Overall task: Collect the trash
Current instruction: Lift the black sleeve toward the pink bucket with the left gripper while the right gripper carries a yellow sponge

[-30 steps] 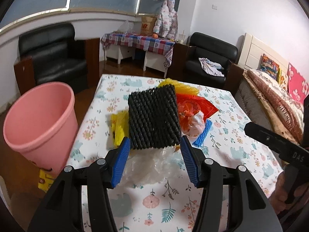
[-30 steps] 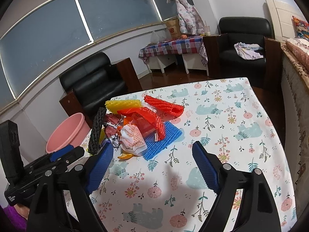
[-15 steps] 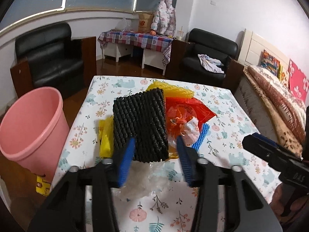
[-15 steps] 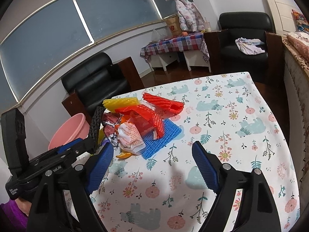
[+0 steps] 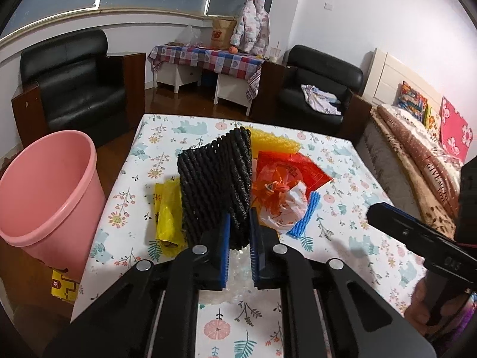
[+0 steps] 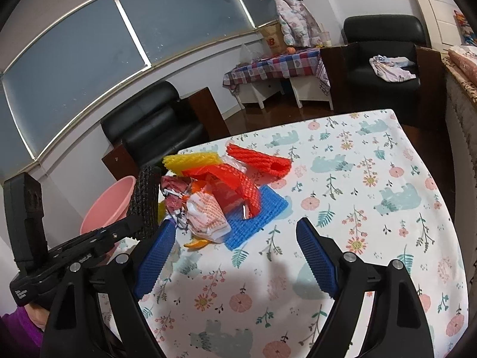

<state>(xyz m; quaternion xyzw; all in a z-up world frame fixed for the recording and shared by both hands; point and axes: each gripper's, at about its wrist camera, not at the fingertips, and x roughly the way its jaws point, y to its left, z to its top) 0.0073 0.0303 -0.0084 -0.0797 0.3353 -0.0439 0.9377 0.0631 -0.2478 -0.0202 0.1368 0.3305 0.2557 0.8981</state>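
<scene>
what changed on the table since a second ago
The left tool is closing its jaws on the near edge of the black foam net, which has buckled from flat into a fold between the pads. The right tool stayed wide open over the tablecloth with nothing between its pads. The pink bucket and the rest of the trash pile stayed put.

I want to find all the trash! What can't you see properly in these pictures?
- Inside of the round pink plastic bin: left wrist view, hidden by its own wall.
- Crinkly clear plastic wrap: mostly behind the left hand-held gripper, closing on the black foam net sleeve.
- Flat blue foam mesh: right wrist view, partly under red netting.
</scene>
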